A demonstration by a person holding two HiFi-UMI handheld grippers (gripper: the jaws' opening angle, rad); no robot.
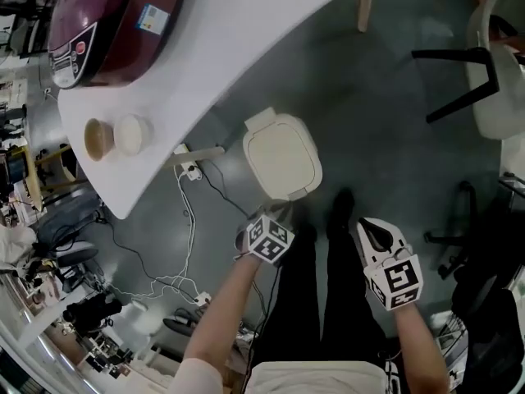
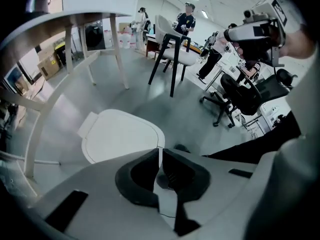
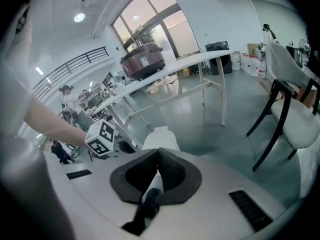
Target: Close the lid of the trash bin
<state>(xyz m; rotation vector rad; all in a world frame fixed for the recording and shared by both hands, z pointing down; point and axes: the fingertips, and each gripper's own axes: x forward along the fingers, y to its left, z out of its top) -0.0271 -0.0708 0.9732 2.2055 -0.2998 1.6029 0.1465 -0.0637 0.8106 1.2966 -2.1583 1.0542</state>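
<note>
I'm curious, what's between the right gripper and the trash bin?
In the head view, only the person's dark shoe and grey floor lie between the right gripper and the trash bin.

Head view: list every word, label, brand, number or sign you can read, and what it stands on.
No text can be read.
Cooker, blue-and-white sticker: print too small to read.
Cooker, front panel: marks blurred, unreadable.
Marker cubes: black-and-white square patterns, no letters or numbers.
Bin: plain lid, no print.
</note>
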